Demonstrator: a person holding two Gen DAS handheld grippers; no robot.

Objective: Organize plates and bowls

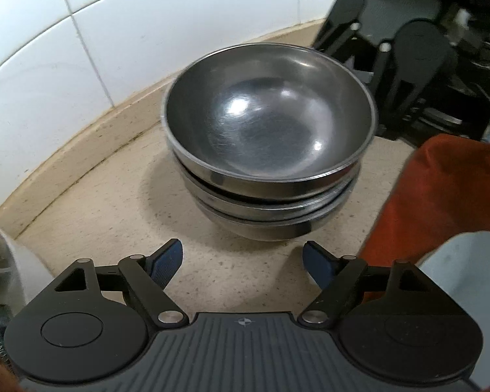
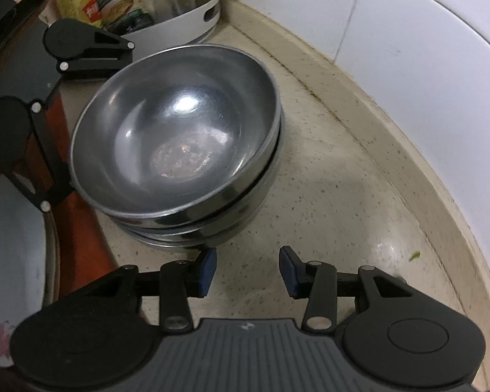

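A stack of steel bowls [image 1: 268, 137] stands on the beige speckled counter near the tiled wall. It also shows in the right wrist view [image 2: 176, 143]. My left gripper [image 1: 243, 261] is open and empty, just in front of the stack's base. My right gripper [image 2: 247, 271] is open and empty, in front of the stack and slightly to its right. The right gripper's body [image 1: 392, 55] shows behind the stack in the left wrist view. The left gripper's body [image 2: 45, 104] shows beyond the stack in the right wrist view.
A white round caddy [image 2: 192, 29] with bottles stands by the wall past the bowls. An orange cloth [image 1: 441, 196] lies right of the stack. A white dish [image 2: 9, 248] sits at the left edge. The white tiled wall [image 1: 49, 65] borders the counter.
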